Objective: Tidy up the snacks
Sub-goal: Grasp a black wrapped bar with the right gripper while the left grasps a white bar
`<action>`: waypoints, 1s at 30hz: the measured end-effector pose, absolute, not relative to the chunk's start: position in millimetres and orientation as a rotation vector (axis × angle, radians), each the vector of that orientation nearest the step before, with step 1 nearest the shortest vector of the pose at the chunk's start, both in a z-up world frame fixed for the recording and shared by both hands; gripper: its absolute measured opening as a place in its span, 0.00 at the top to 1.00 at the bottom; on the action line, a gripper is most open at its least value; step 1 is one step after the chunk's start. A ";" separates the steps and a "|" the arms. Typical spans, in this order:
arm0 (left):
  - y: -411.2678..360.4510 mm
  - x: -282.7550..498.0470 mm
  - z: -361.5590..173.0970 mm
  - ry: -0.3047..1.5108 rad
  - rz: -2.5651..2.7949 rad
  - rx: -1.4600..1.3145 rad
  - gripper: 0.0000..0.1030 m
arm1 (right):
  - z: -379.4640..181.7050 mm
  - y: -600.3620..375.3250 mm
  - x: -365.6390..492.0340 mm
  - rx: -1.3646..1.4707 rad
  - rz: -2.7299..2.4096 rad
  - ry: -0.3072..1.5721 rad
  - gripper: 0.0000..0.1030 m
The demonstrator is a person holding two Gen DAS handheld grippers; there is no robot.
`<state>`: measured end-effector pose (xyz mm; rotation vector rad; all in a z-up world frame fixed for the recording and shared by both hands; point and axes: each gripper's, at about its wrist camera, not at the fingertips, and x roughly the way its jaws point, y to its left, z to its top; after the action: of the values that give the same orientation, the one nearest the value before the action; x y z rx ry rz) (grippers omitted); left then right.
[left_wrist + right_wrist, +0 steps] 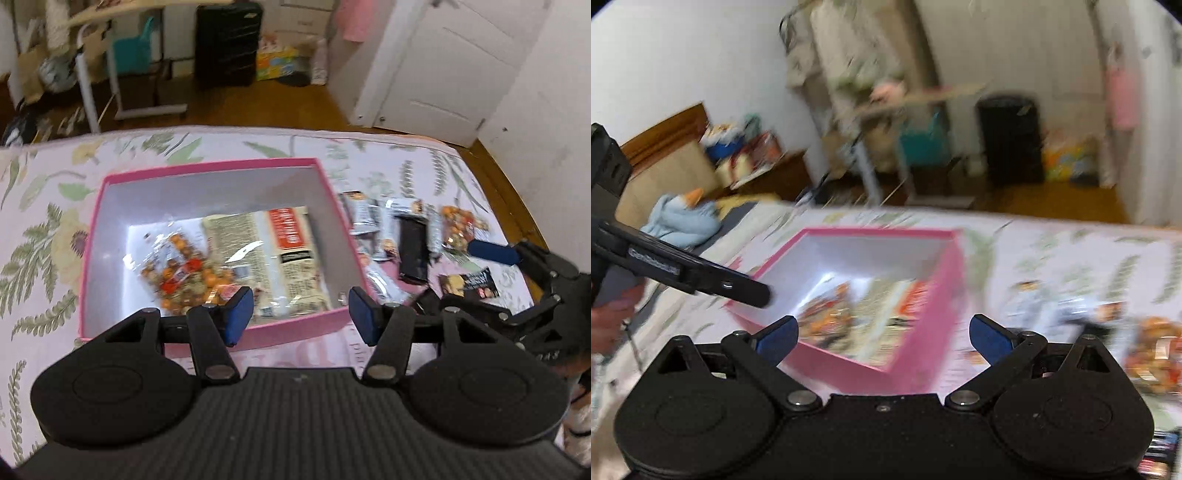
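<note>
A pink box with a pale grey inside sits on a bed covered by a floral sheet. Two snacks lie on the box floor: a clear bag of orange and brown nuts at the left and, touching it on the right, a larger beige packet with a red label.

The left gripper hangs above the near wall of the box, its blue pads partly apart with nothing between them.

To the right of the box, loose snacks lie on the sheet: silver-wrapped bars just beside the box wall, a black wrapper next to them, a second bag of orange nuts farther right, and a dark bar with a picture on it nearer.

The right gripper shows at the right edge of the left wrist view, one blue pad lying over the sheet near the second nut bag. In its own view, which is blurred, its pads stand wide apart and empty above the near corner of the box, with the loose snacks smeared at the right. A hand holding the left gripper's handle is at the left edge of that view
</note>
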<state>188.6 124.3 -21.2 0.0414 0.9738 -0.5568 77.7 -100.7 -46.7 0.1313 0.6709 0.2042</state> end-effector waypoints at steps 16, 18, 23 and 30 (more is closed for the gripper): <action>21.2 140.8 -75.2 1.059 -0.680 0.045 0.46 | -105.1 -150.6 20.4 0.072 0.115 0.856 0.20; 9.5 139.2 -87.9 1.089 -0.677 0.020 0.46 | -116.3 -153.8 22.1 0.069 0.112 0.881 0.25; -22.8 141.4 -115.4 1.100 -0.615 -0.005 0.46 | -145.3 -174.9 30.3 0.116 0.091 0.951 0.27; -59.4 171.6 -147.5 1.059 -0.443 -0.011 0.46 | -165.4 -197.0 37.6 0.230 0.109 0.989 0.27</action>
<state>171.7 -59.4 -147.5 -0.0114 1.0592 -0.4428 37.6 -197.0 -165.4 0.2302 0.9886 0.1089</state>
